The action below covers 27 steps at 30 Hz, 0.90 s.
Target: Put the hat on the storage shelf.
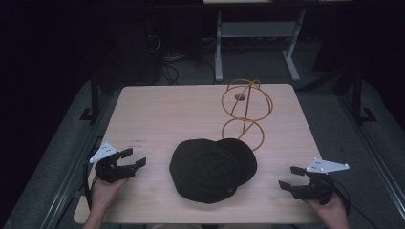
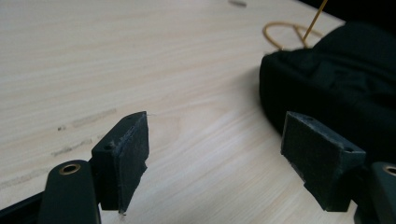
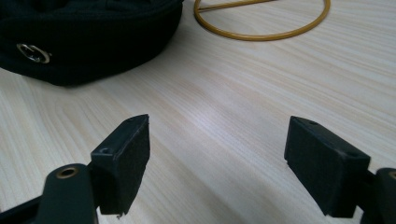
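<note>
The black fabric cap [image 1: 212, 169] lies flat on the light wooden table [image 1: 157, 114], at the centre of its near half. The orange wire stand of rings and rods [image 1: 245, 112] sits just behind the cap, with its base ring touching the cap's far edge. The left gripper [image 1: 134, 158] rests well left of the cap, jaws spread wide with nothing between them. The right gripper [image 1: 290, 178] rests well right of the cap, jaws likewise spread and empty.
</note>
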Motion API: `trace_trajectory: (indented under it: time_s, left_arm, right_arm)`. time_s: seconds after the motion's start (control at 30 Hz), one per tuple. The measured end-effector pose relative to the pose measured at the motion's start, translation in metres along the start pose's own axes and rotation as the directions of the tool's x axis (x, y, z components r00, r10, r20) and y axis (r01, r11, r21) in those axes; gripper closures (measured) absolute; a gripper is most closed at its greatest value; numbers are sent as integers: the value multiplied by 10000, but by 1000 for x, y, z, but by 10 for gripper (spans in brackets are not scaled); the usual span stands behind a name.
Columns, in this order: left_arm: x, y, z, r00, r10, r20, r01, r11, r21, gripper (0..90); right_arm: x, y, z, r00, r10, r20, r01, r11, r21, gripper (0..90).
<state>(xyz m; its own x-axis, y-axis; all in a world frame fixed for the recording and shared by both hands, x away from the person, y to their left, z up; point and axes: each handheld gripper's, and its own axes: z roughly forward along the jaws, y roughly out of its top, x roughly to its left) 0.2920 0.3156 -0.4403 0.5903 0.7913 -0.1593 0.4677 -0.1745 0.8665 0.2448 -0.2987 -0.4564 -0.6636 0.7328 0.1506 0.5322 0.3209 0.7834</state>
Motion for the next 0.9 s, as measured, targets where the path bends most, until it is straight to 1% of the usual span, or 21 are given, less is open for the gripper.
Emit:
trace_trajectory:
  time_s: [0.07,0.2,0.23,0.3,0.33,0.37,0.4,0.43,0.47,0.53,0.57,0.6,0.63,0.67,0.7,0.73,0.77,0.8,0.83,0.87,0.9]
  left_arm:
    - [1,0,1,9999,96,-46,-96,9999,117,230]
    - [1,1,2,10000,29,2,-30,10000,87,230]
    - [0,1,2,9999,101,0,-101,9998,183,230]
    - [0,1,2,9998,189,3,-189,9996,221,230]
    - [-1,1,1,9997,243,0,-243,9995,203,230]
    - [-1,1,1,9997,243,0,-243,9995,203,230]
    - [-1,0,1,9998,203,53,-204,9996,217,230]
    - [-1,0,0,9999,29,163,-31,9999,124,230]
    - [-1,0,0,9999,29,163,-31,9999,124,231]
    - [1,-3,1,9991,-265,340,262,9996,76,231]
    - [1,-2,1,9992,-249,310,244,9996,157,230]
    - [1,-2,0,9997,-123,225,121,9998,129,230]
    - [1,-2,0,9997,-123,225,121,9998,129,230]
    - [1,-2,0,9997,-136,191,135,9999,65,230]
    - [1,-2,0,9997,-153,181,152,9999,53,230]
    - [1,-2,0,9997,-161,188,160,9999,55,230]
    - [2,-2,0,9997,-160,200,159,9999,67,230]
    - [2,-2,0,9997,-133,195,130,9998,114,230]
    - [2,-2,0,9997,-133,195,130,9998,114,230]
    - [2,-2,0,9997,-138,196,136,9999,67,230]
    - [2,-2,0,9997,-138,196,136,9999,67,230]
  right_arm:
    - [-1,0,1,10000,5,-34,-5,10000,-22,214]
    - [0,0,1,9999,-41,-104,40,10000,-39,217]
    - [3,1,-1,9996,-154,-226,150,9998,-165,222]
    - [4,3,-1,9996,-170,-225,165,9996,-210,222]
    - [9,8,-4,9990,-351,-292,342,9989,-327,222]
    - [12,10,-5,9988,-413,-269,404,9986,-335,222]
    - [15,14,-6,9980,-542,-315,528,9977,-424,222]
    - [17,16,-6,9977,-585,-350,569,9973,-466,222]
    - [17,16,-6,9977,-585,-350,569,9973,-466,222]
    - [20,21,-6,9960,-802,-391,780,9955,-544,222]
    - [21,24,-5,9951,-882,-456,856,9947,-561,222]
    - [24,30,-4,9942,-961,-477,937,9943,-509,222]
    - [24,30,-4,9942,-961,-477,937,9943,-509,222]
    - [28,37,-4,9904,-1266,-557,1232,9905,-608,252]
    - [31,41,-4,9877,-1424,-650,1385,9885,-604,256]
    - [34,45,-3,9850,-1617,-611,1580,9856,-607,256]
    - [37,49,-3,9803,-1859,-668,1813,9810,-697,256]
    - [41,53,-3,9743,-2089,-836,2028,9763,-760,256]
    - [41,53,-3,9743,-2089,-836,2028,9763,-760,256]
    - [50,63,-2,9662,-2295,-1178,2238,9728,-595,257]
    - [50,63,-2,9662,-2295,-1178,2238,9728,-595,257]
